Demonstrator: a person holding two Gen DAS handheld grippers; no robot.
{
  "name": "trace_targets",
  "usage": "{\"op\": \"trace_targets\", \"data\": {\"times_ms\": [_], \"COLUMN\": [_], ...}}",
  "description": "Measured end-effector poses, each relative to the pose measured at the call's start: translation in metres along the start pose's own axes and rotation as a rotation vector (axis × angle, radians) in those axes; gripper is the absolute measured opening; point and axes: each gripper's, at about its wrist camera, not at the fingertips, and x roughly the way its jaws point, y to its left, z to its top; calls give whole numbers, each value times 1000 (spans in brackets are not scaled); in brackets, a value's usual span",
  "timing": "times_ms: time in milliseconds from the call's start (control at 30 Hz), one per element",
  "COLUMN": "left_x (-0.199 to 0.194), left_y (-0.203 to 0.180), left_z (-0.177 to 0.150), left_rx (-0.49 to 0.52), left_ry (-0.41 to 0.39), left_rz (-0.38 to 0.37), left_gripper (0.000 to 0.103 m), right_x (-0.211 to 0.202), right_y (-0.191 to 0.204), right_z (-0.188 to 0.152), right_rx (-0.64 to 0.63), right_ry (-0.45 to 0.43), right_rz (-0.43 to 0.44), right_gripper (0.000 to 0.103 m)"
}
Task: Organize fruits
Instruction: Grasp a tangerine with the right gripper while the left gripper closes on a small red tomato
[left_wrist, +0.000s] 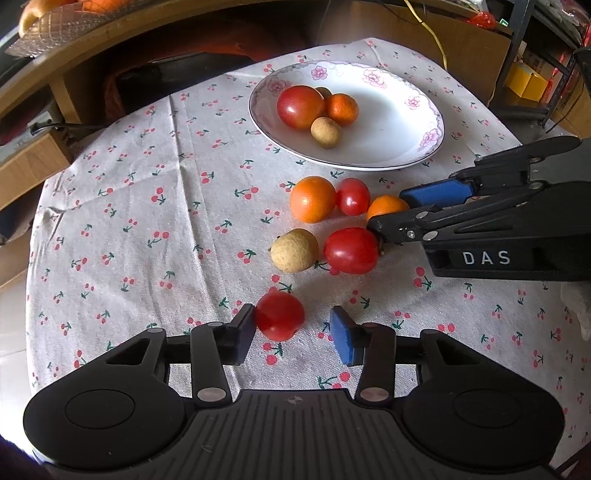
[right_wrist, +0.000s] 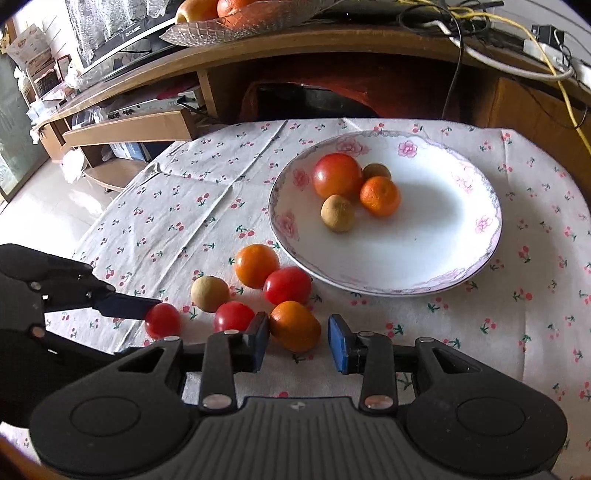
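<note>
we are working over a round table under a cherry-print cloth (left_wrist: 155, 206), with the flowered plate (right_wrist: 461, 258) at the far side already holding a big tomato (right_wrist: 337, 176), a small orange (right_wrist: 380, 195) and two brownish longans. six fruits are lying loose on the cloth just near of the plate.

we are judging this as the pick-up step, both sides at once. our left gripper (left_wrist: 293, 326) is standing apart around the nearest small red tomato (left_wrist: 279, 318), the left pad touching or almost touching it, the right pad well clear. our right gripper (right_wrist: 298, 338) is spread around a small orange (right_wrist: 294, 325) in the same way.

next we are needing to close each pair of fingers gently, since both fruits are round and could roll or squirt out, then lift and carry them far to the plate.

the left tomato is looking motion-blurred, so its exact contact is hard to make out; the second longan in the plate is mostly hidden behind the big tomato.
</note>
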Motion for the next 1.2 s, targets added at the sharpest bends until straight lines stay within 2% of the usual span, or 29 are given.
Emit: {"op": "trace_targets", "data": {"times_ms": [100, 233, 400, 600, 933, 1200], "left_x": [0, -1, -3, -4, 0, 0], "left_y": [0, 2, 1, 0, 2, -2], "left_z": [0, 2, 1, 1, 2, 3], "left_rx": [0, -14, -14, -11, -7, 9], "left_ry": [2, 6, 8, 8, 2, 12], "left_rz": [1, 9, 11, 10, 31, 39], "left_gripper": [52, 44, 42, 42, 50, 42], "right_x": [0, -3, -8, -13, -9, -10], "right_y": [0, 1, 0, 5, 5, 8], "right_z": [-1, -4, -8, -15, -16, -15], "right_rx": [5, 7, 17, -6, -21, -35], "right_ry": [15, 33, 56, 75, 84, 88], "right_rz": [7, 12, 21, 26, 18, 7], "right_gripper": [33, 31, 30, 30, 31, 31]}}
